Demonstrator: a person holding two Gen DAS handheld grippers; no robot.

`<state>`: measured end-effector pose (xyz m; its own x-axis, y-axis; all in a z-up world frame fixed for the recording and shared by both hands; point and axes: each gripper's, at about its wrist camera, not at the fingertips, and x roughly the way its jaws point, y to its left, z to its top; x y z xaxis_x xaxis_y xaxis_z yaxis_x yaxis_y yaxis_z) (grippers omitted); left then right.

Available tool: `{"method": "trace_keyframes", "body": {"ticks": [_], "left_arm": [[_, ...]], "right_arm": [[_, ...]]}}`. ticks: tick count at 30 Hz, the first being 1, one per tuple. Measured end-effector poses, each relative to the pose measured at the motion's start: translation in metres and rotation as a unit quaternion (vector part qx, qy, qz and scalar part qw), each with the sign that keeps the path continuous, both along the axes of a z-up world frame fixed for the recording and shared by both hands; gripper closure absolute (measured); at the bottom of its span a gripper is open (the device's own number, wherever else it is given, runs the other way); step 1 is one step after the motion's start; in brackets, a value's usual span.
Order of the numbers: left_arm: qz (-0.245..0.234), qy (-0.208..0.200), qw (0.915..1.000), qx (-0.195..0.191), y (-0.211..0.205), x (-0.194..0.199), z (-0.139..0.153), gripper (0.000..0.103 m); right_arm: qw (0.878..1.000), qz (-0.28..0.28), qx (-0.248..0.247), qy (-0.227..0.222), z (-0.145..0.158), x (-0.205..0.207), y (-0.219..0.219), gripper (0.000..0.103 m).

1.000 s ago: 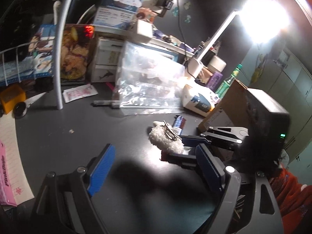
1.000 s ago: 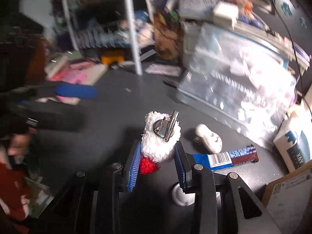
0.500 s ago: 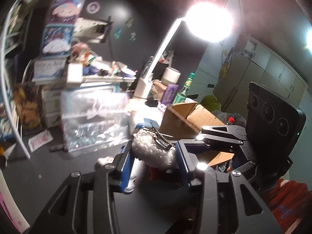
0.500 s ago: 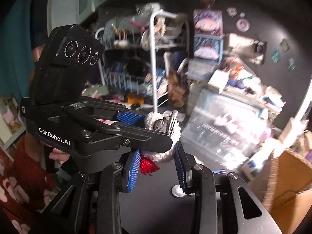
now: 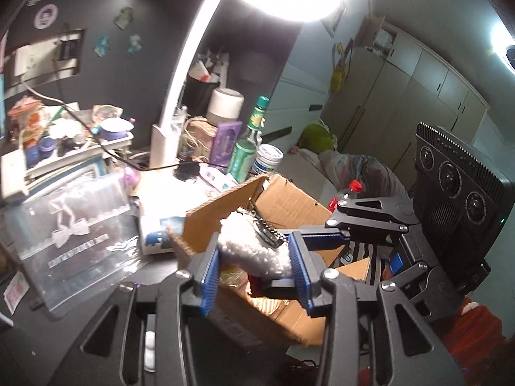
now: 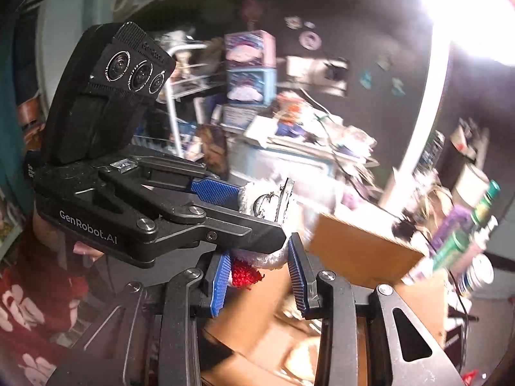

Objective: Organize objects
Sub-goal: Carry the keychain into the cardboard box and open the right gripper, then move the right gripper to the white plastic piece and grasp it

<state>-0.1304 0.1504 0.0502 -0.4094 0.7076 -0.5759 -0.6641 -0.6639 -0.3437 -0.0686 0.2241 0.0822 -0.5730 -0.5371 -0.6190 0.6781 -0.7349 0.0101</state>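
A fluffy white hair clip [image 5: 254, 251] with a metal clasp and a red tuft [image 6: 244, 273] is held in the air over an open cardboard box [image 5: 289, 206]. My left gripper [image 5: 257, 263] is shut on it from both sides. My right gripper [image 6: 260, 273] is shut on the same clip from the other direction; its fingers cross the left ones. In the right wrist view the clip [image 6: 267, 199] shows above the left gripper's body, with the box [image 6: 360, 247] behind and below.
A white desk lamp [image 5: 180, 74] glares overhead. Green bottles [image 5: 248, 148], a white jar [image 5: 225, 106], a clear plastic bag [image 5: 74, 234] and cluttered shelves [image 5: 64, 148] crowd the dark desk left of the box. Cupboards [image 5: 402, 90] stand at right.
The clip was lifted off the desk by the right gripper, the left gripper closed on it too, and both carried it right, over the cardboard box.
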Motion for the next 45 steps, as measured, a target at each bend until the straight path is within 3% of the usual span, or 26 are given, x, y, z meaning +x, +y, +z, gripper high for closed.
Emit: {"method": "trace_keyframes", "body": {"ticks": [6,8,10,11,12,18,20,22,24,28,31,35,39,45], "left_arm": [[-0.018,-0.012,0.9995,-0.023,0.032,-0.009,-0.009,0.063],[-0.017,-0.006,0.9993,-0.033,0.034,-0.007,-0.009,0.053],[-0.011,0.001,0.9996,-0.028,0.030,-0.004,-0.005,0.035],[-0.008,0.004,0.9996,-0.026,0.025,-0.004,-0.003,0.032],[-0.002,0.008,0.9997,-0.024,0.020,-0.003,-0.001,0.028],[0.035,0.028,0.9988,-0.020,-0.017,0.007,0.011,0.027],[0.061,0.046,0.9970,-0.018,-0.037,0.012,0.017,0.026],[0.098,0.064,0.9930,-0.014,-0.060,0.018,0.021,0.019],[0.139,0.075,0.9873,-0.015,-0.082,0.023,0.020,0.019],[0.217,0.108,0.9688,-0.053,-0.124,0.038,0.006,0.019],[0.247,0.114,0.9595,-0.072,-0.147,0.050,-0.014,0.019],[0.264,0.100,0.9568,-0.069,-0.171,0.066,-0.050,0.019],[0.275,0.078,0.9563,-0.062,-0.182,0.074,-0.086,0.019],[0.279,0.060,0.9572,-0.047,-0.189,0.080,-0.112,0.019]], "right_arm": [[0.999,-0.021,0.006,-0.036,-0.009,-0.013,0.033,0.073],[0.998,-0.020,0.010,-0.050,-0.012,-0.016,0.037,0.068],[0.997,-0.021,0.012,-0.068,-0.013,-0.020,0.040,0.058],[0.997,-0.023,0.016,-0.074,-0.013,-0.022,0.041,0.049],[0.997,-0.027,0.021,-0.074,-0.012,-0.023,0.042,0.044],[0.997,-0.048,0.034,-0.048,-0.006,-0.026,0.045,0.044],[0.998,-0.049,0.026,-0.020,-0.001,-0.019,0.039,0.044],[0.999,-0.030,0.008,-0.010,0.003,-0.010,0.029,0.044],[1.000,0.005,-0.024,-0.002,0.007,0.003,0.012,0.044],[0.995,0.071,-0.070,0.010,0.000,0.030,-0.034,0.044],[0.990,0.115,-0.081,-0.004,-0.021,0.047,-0.069,0.044],[0.986,0.136,-0.069,-0.062,-0.073,0.056,-0.103,0.044],[0.990,0.098,-0.043,-0.098,-0.124,0.046,-0.116,0.044],[0.996,-0.009,-0.009,-0.093,-0.177,0.026,-0.109,0.044]]}}
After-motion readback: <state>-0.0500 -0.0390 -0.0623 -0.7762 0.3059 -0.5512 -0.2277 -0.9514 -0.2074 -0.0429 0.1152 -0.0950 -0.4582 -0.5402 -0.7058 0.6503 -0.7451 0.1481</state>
